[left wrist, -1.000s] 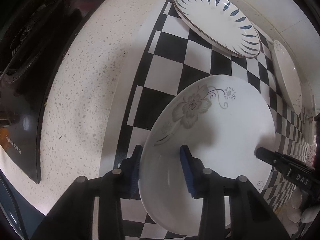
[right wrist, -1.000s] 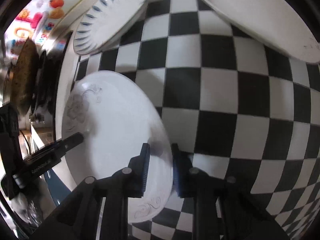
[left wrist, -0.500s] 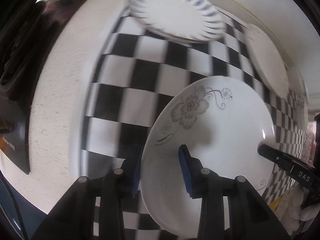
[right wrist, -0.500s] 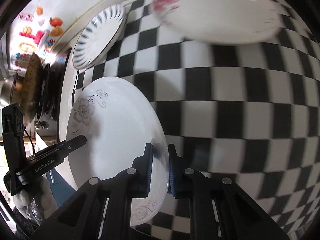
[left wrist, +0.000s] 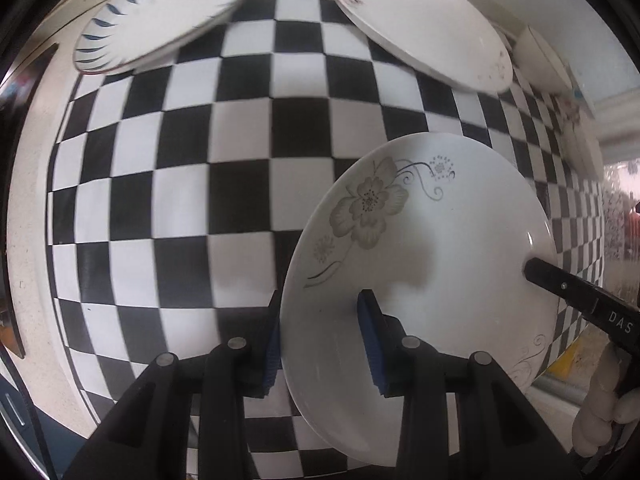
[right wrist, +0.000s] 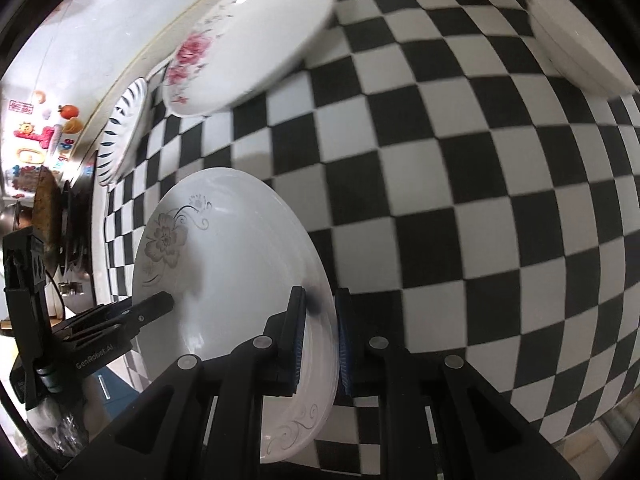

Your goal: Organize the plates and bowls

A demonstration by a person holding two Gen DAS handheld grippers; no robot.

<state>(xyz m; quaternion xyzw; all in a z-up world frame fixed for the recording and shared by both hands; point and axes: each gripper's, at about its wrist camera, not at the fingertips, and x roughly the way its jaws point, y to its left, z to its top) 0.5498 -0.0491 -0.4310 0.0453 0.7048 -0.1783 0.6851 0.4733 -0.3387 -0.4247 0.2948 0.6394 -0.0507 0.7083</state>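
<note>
Left gripper [left wrist: 320,344] and right gripper [right wrist: 320,336] each pinch opposite rims of the grey-flower plate [left wrist: 432,248], now swung right above the checkered worktop [left wrist: 180,160] towards the pink-flower plate [left wrist: 420,20], likely for stacking.

Checkered cloth [left wrist: 240,128] bears blue-patterned plate [left wrist: 160,12], rose plate [left wrist: 420,20].

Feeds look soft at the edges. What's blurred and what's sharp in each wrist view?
Left wrist: grey-flower plate and left claw sharp; blue-striped plate and checkered cloth motion-smeared. Right wrist: the plate and right claw crisp; pink-flower plate blurred, squares bowed by fisheye.
</note>
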